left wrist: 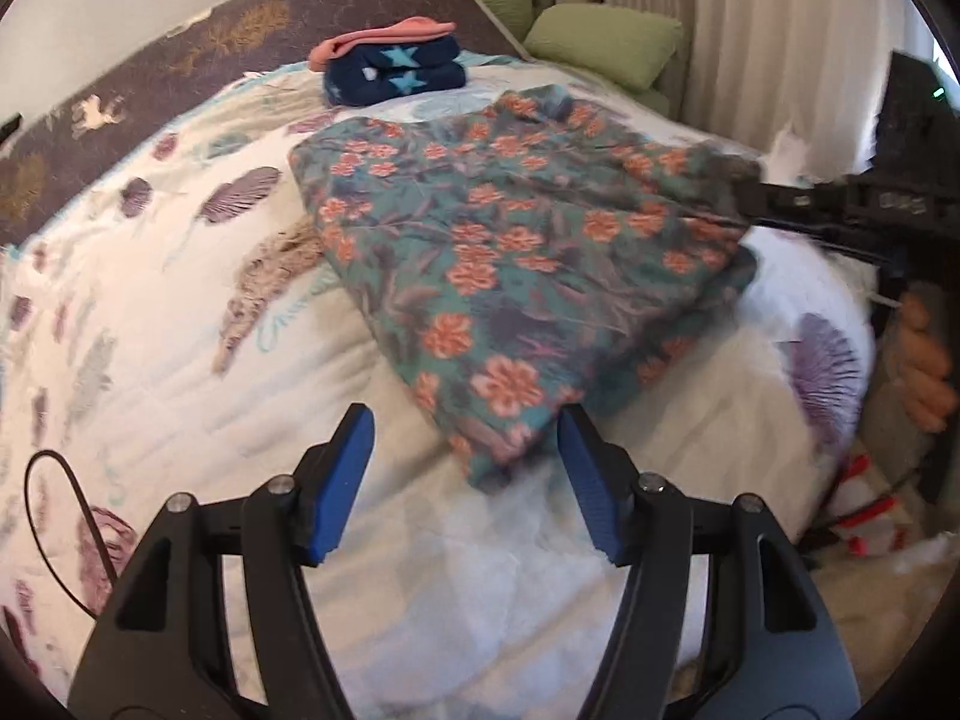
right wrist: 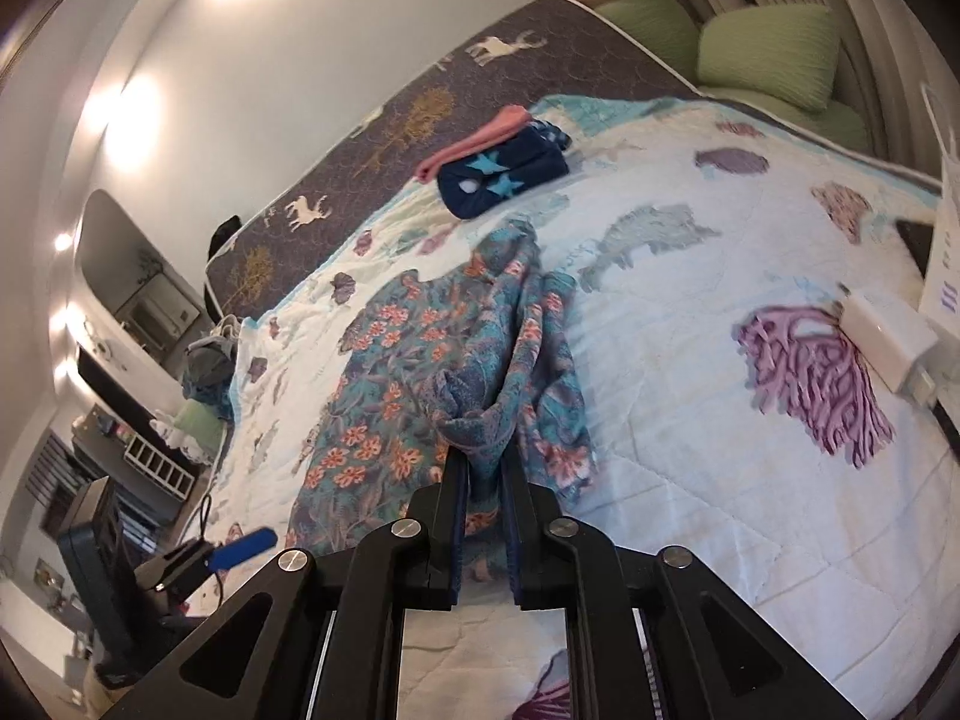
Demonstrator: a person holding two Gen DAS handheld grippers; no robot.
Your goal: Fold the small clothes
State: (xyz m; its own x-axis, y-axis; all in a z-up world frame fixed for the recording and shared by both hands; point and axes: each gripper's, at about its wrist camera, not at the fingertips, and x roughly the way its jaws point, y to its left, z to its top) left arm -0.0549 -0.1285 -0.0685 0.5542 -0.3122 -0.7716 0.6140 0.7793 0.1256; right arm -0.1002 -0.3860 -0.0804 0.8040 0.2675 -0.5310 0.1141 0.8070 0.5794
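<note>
A teal garment with orange flowers (left wrist: 510, 252) lies folded on the white patterned bedspread (left wrist: 180, 312). In the left wrist view my left gripper (left wrist: 465, 420) is open, its blue pads (left wrist: 342, 480) standing either side of the garment's near corner without pressing on it. My right gripper (left wrist: 744, 198) reaches in from the right, held by a hand (left wrist: 927, 360). In the right wrist view the right gripper (right wrist: 483, 456) is shut on a bunched fold of the floral garment (right wrist: 384, 372), which trails away from it. One blue pad (right wrist: 246, 542) of the left gripper shows at lower left.
A folded stack of navy star-print and pink clothes (left wrist: 390, 69) (right wrist: 504, 171) rests at the far side of the bed. Green pillows (left wrist: 606, 42) lie beyond. A white charger block (right wrist: 888, 342) sits on the bedspread at right. A black cable (left wrist: 54, 534) loops at left.
</note>
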